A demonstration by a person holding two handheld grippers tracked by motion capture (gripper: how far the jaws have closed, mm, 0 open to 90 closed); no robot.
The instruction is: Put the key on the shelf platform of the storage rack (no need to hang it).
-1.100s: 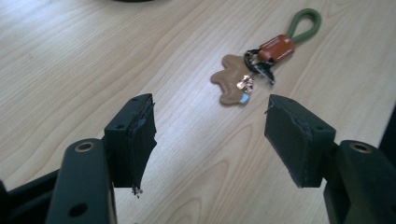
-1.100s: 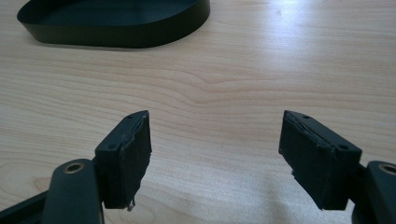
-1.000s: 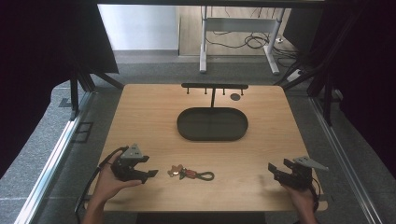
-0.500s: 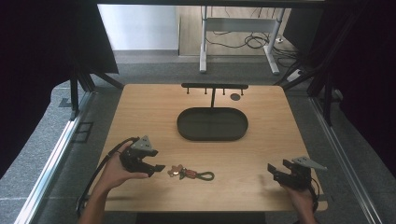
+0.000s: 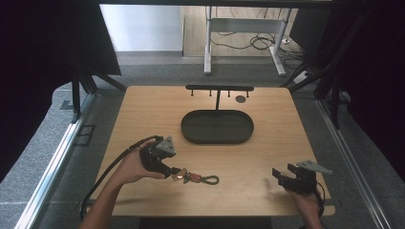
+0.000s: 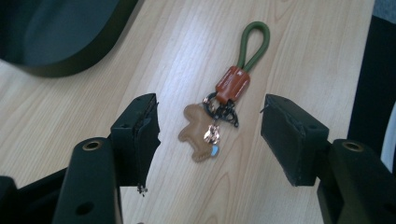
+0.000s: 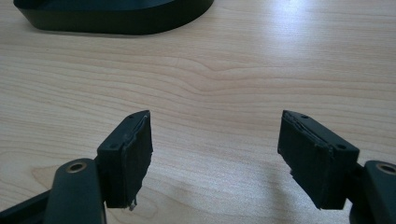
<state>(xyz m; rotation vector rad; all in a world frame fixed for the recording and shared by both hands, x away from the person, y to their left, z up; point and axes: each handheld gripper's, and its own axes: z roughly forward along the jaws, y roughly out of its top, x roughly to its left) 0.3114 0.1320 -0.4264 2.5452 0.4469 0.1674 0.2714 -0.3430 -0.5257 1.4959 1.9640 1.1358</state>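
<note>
Left gripper jaws wide, just closing slightly, straddling keychain untouched; center on charm, loop at 12 o'clock.

Bright tabletop, dark surrounds, soft shadows, slight blur.

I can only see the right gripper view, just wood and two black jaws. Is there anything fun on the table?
Observer: Yes, a keychain with a green loop lies by the left gripper.
Operator: Is it holding it?
Observer: No. Its jaws are open and have just been closing a little; the tan charm lies between them, untouched.
Operator: What's the dark thing up top?
Observer: An oval black tray; a rack with pegs stands behind it.
</note>
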